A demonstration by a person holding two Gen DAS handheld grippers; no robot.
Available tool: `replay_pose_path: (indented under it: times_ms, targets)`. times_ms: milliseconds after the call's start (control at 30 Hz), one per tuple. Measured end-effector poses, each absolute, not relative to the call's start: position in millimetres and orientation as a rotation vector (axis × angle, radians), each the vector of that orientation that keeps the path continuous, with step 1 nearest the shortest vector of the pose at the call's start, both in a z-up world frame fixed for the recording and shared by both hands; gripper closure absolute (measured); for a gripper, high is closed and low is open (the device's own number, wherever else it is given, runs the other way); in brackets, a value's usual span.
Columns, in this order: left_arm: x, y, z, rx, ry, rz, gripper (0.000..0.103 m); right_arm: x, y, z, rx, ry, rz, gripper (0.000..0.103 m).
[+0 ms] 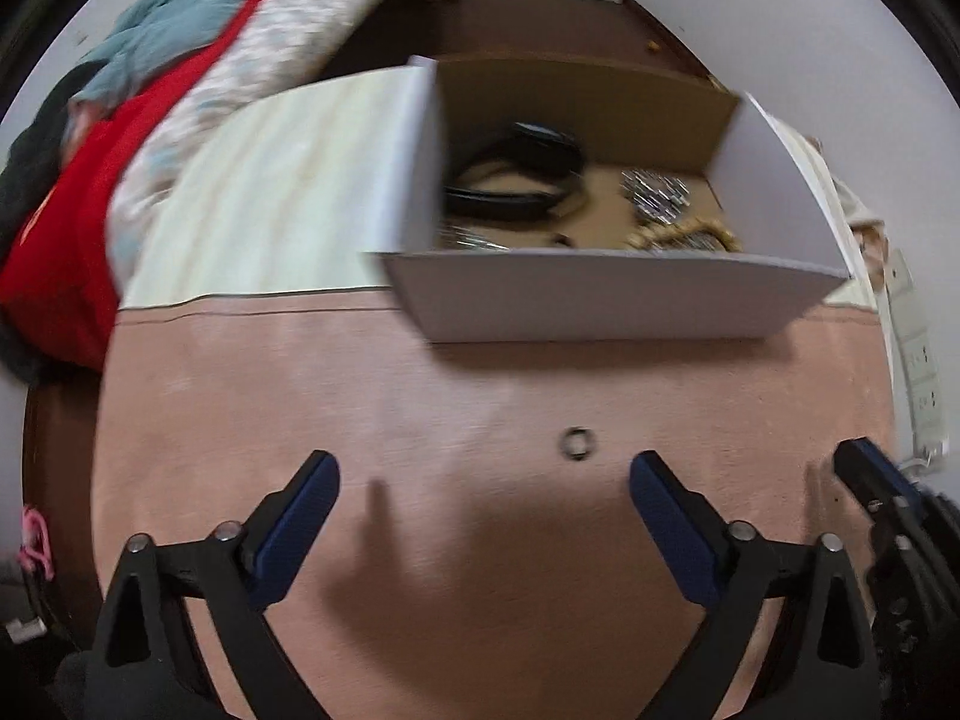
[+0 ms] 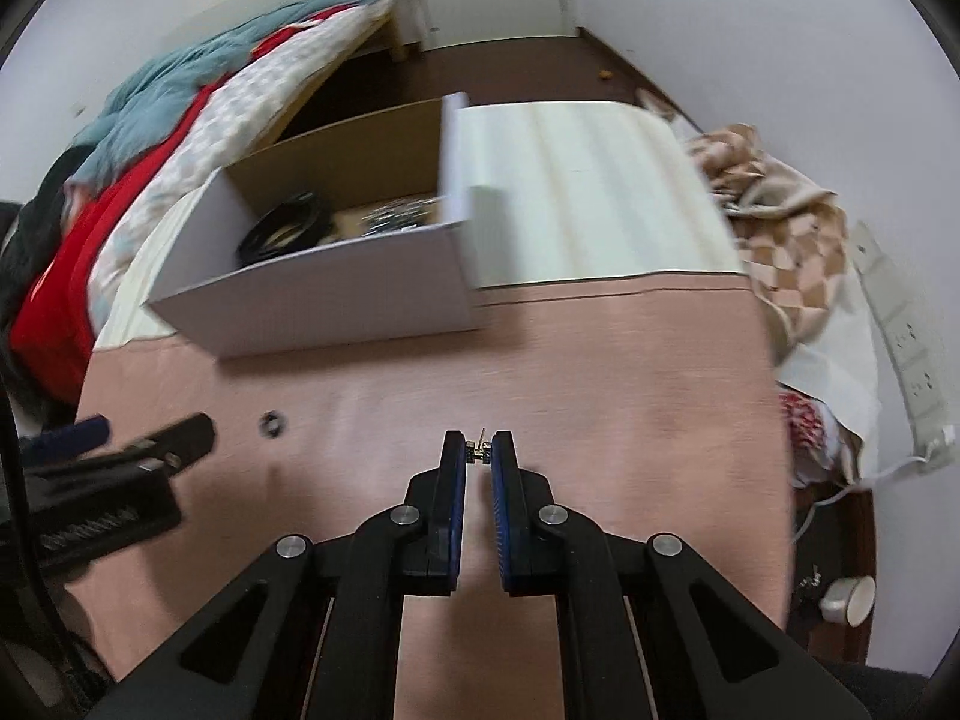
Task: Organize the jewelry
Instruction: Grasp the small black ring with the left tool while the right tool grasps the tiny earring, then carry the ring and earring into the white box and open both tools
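A small dark ring (image 1: 577,443) lies on the pink tabletop (image 1: 420,396), just ahead of my open, empty left gripper (image 1: 483,474); it also shows in the right wrist view (image 2: 273,423). An open white cardboard box (image 1: 600,294) holds black bangles (image 1: 516,177), silver pieces (image 1: 654,195) and gold pieces (image 1: 684,237). My right gripper (image 2: 479,455) is shut on a small metal earring (image 2: 479,450) above the tabletop, right of the box (image 2: 336,294). The left gripper (image 2: 120,438) shows at the left of the right wrist view.
A pale cream mat (image 2: 588,180) covers the table's far half. Bedding in red, teal and patterned fabric (image 1: 150,90) lies left. A checked cloth (image 2: 780,228) and a power strip (image 2: 900,324) sit right. A white cup (image 2: 849,599) stands on the floor.
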State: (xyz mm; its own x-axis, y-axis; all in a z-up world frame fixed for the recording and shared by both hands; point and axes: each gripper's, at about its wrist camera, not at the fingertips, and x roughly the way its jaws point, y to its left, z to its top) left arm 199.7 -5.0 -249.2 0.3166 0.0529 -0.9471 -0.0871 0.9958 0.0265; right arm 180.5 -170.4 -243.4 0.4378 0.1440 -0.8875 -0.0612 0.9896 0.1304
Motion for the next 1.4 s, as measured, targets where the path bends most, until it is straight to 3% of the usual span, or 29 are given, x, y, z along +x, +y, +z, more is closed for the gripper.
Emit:
replay_pose_path:
  times_ms: [100,133,167,267,300,567,867,1233,1333,1400]
  targets:
    - [205.0,-16.6,-260.6,-0.011,1.272,0.073,0.038,181.6,-186.8,-240.9,0.087,1.110,0.097,0.094]
    - [204.4,-16.7,-259.0,-0.023,1.258,0.063,0.041,181.8,-190.8,-240.2,0.088,1.109,0.089,0.094]
    - [204.4,-17.2,-258.1,-0.024,1.250,0.062,0.049,182.3,-192.5,-240.1,0.091,1.109,0.083,0.094]
    - [203.1,-21.8,-253.7,-0.029,1.225,0.039,0.089,180.7,-205.1,-237.3,0.101,1.105,0.069,0.094]
    - [202.7,-23.6,-253.9,-0.025,1.223,0.032,0.093,180.5,-205.6,-237.0,0.105,1.104,0.069,0.094]
    - [195.2,-16.6,-235.8,-0.037,1.179,0.023,0.093,178.2,-197.8,-222.3,0.127,1.079,0.094,0.094]
    - [225.7,5.4,-151.0,-0.115,1.065,-0.049,0.093,219.3,-177.3,-163.4,0.201,1.007,0.236,0.094]
    - [305.5,38.8,-174.6,-0.170,1.216,-0.008,0.091,335.5,-129.0,-187.0,0.086,1.165,0.317,0.094]
    - [307.6,43.7,-174.3,-0.185,1.226,0.011,0.080,350.9,-129.2,-196.6,0.101,1.232,0.321,0.093]
    - [306.6,45.5,-171.1,-0.178,1.213,0.024,0.045,354.9,-132.1,-196.4,0.112,1.248,0.322,0.084]
